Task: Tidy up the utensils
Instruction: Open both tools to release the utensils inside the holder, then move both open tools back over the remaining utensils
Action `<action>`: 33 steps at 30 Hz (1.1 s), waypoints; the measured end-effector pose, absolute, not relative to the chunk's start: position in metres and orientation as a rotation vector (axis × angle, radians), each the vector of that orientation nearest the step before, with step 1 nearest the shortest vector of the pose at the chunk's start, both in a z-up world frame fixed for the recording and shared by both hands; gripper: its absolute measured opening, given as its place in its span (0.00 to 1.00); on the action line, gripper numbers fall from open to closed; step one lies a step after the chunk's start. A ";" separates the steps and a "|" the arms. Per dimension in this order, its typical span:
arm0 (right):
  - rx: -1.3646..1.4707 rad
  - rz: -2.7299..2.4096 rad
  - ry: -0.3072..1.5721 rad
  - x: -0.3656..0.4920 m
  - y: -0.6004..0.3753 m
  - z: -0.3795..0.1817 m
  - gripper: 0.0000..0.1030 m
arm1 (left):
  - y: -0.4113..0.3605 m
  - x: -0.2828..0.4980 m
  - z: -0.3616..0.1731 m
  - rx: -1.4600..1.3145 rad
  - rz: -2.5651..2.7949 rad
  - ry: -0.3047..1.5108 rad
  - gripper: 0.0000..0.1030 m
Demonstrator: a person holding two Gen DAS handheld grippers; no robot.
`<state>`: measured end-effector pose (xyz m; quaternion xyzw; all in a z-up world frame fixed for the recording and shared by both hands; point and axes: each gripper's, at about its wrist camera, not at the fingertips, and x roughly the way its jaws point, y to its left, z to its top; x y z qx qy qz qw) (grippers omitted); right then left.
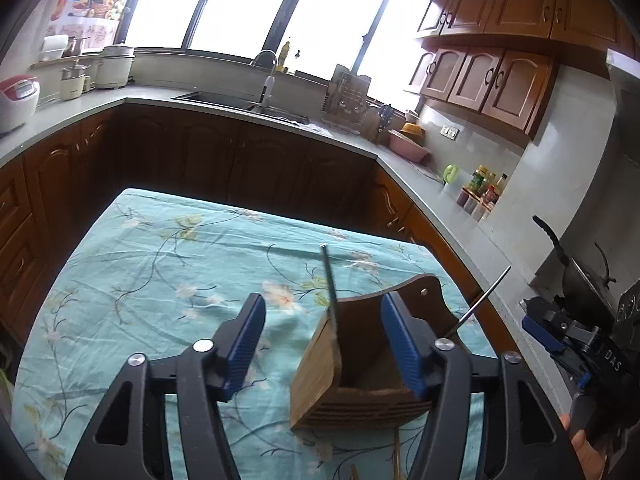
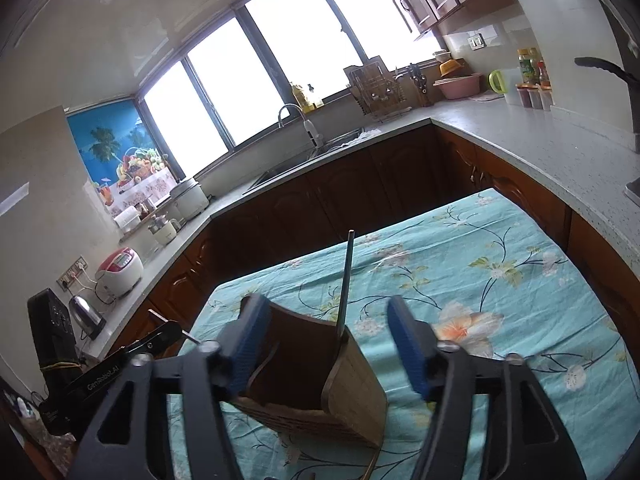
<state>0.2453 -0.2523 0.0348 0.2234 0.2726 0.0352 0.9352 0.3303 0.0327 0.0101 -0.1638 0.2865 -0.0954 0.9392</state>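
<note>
A wooden utensil holder (image 1: 320,376) (image 2: 352,384) stands on a table with a teal floral cloth (image 1: 160,264) (image 2: 500,264). A thin metal stick (image 1: 329,280) (image 2: 346,280) rises from it, leaning on its rim. A second thin rod (image 1: 480,300) slants up past the holder's right side. My left gripper (image 1: 324,308) is open just in front of the holder, with the stick and the holder's left wall showing between its blue pads, untouched. My right gripper (image 2: 326,312) is open too, with nothing pressed between its pads; it also shows at the right edge of the left wrist view (image 1: 548,332).
Dark wooden cabinets and a grey counter (image 1: 400,160) wrap round the table on three sides. A sink (image 1: 224,98), a rice cooker (image 2: 120,270), a kettle (image 2: 86,312) and a black pan (image 1: 580,276) sit on it. Thin wooden sticks (image 1: 396,460) lie near the holder's base.
</note>
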 end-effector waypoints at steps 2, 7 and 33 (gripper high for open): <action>0.460 0.076 0.548 0.236 -0.252 0.036 0.71 | 0.039 0.321 0.010 -0.341 -0.189 0.583 0.65; 0.464 0.083 0.546 0.215 -0.248 0.034 0.81 | 0.055 0.290 0.004 -0.356 -0.166 0.594 0.71; 0.485 0.018 0.646 0.096 -0.237 -0.013 0.84 | 0.080 0.153 -0.026 -0.379 -0.128 0.736 0.73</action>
